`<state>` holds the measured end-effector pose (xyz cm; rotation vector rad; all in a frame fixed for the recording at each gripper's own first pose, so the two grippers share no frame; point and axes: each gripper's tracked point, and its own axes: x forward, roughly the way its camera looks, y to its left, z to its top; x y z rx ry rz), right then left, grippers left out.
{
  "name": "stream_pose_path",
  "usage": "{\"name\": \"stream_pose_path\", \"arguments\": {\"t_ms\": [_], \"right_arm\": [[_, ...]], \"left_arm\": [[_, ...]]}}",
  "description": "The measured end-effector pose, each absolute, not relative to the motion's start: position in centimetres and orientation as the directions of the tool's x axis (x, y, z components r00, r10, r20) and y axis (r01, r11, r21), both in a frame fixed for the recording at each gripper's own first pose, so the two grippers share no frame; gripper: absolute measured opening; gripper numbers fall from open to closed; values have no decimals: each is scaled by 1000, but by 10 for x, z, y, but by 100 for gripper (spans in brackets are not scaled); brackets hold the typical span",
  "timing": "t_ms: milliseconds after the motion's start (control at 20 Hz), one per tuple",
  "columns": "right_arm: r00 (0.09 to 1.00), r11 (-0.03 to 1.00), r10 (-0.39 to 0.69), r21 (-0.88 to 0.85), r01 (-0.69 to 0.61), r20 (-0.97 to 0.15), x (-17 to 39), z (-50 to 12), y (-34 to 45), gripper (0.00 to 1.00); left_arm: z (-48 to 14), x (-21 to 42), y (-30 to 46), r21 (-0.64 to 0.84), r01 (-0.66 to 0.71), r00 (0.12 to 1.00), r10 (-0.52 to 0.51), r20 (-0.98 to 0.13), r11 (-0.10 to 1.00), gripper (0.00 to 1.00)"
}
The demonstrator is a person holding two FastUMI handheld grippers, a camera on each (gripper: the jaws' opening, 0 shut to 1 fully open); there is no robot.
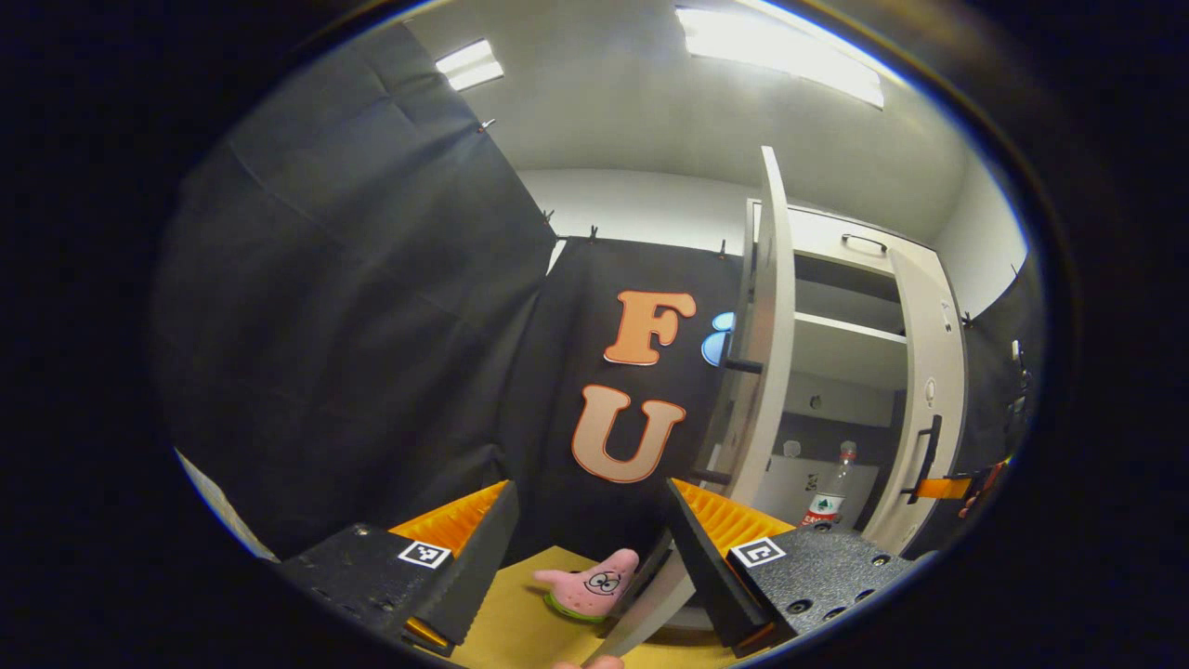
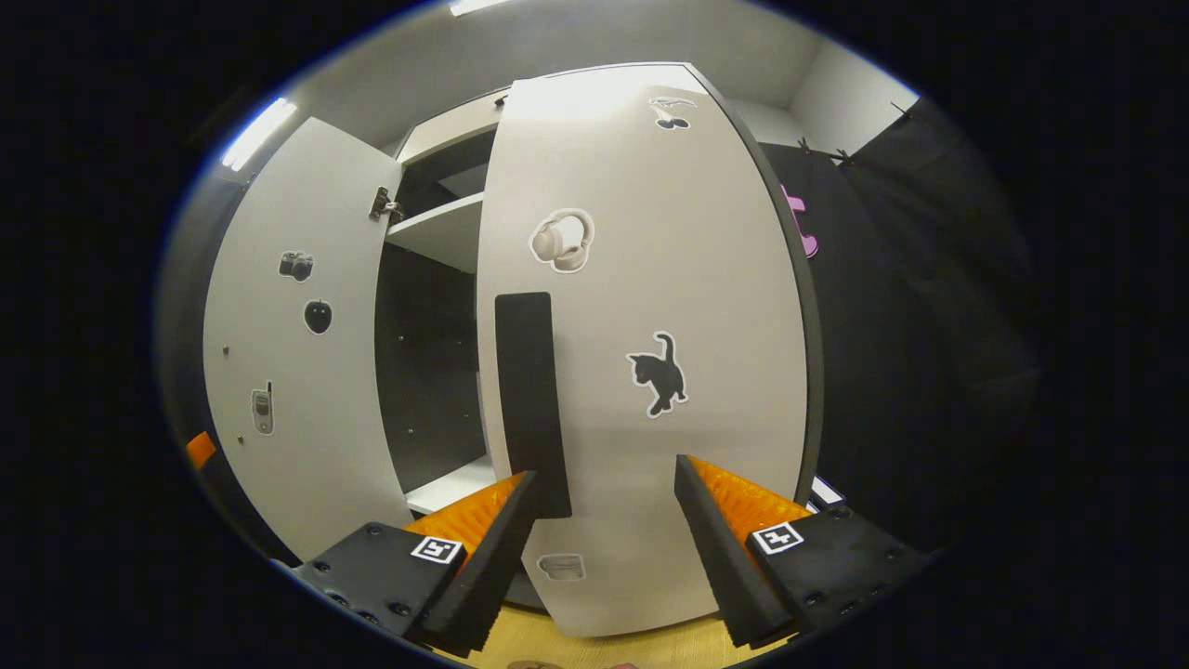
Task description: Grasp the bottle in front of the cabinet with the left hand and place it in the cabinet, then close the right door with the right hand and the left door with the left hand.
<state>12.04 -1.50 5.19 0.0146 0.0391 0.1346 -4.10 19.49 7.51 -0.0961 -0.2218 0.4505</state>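
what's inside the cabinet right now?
In the left gripper view, the bottle stands upright in the lower compartment of the cabinet; the shelf above it looks bare. The left door and right door, both partly open, cover the rest of the interior.

We identify an indoor recording booth, not a home: black cloth walls clipped along their top edge, a white ceiling with fluorescent light panels, and a tall white two-door cabinet with picture stickers standing on a light wooden surface.
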Motion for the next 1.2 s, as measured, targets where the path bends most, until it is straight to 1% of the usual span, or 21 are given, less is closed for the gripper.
{"name": "stream_pose_path", "arguments": {"t_ms": [50,100,200,250,450,550,600,750,800,850,900,950,1200], "right_arm": [[989,990,142,14,-142,-38,112,51,-14,97],[989,990,143,4,-143,-37,102,50,-16,97],[993,993,117,-30,-118,-29,77,50,-24,97],[994,994,103,-40,-104,-21,66,51,-28,97],[998,998,69,-10,-69,-10,24,50,-36,97],[999,999,48,1,-48,-18,8,46,-46,97],[999,1000,30,2,-30,-22,2,43,-53,97],[999,999,-21,27,22,-28,-11,38,-74,97],[999,999,-33,41,34,-31,-14,36,-81,97],[998,998,-44,53,46,-33,-17,35,-85,97],[998,997,-53,62,55,-34,-20,34,-91,97],[998,996,-60,66,62,-34,-23,35,-96,97],[993,993,-119,23,119,-20,-35,39,-123,97]], "left_arm": [[78,-35,201,-153,-426,872,450,194,892,92],[81,-30,206,-165,-426,870,453,194,890,97],[81,-16,215,-171,-421,874,449,185,891,92],[79,-9,217,-164,-418,878,444,177,893,94],[72,23,213,-69,-414,895,420,152,908,94],[83,20,210,-44,-416,889,417,190,908,93],[82,19,210,-30,-418,889,416,191,908,93],[81,28,199,-5,-365,918,360,167,931,92],[80,28,196,-12,-350,925,347,153,937,87],[80,29,193,-23,-340,930,340,143,940,92],[79,28,189,-30,-331,934,332,136,943,88],[79,28,183,-29,-319,938,320,136,947,92],[77,36,129,31,-215,968,209,139,976,92]]}}
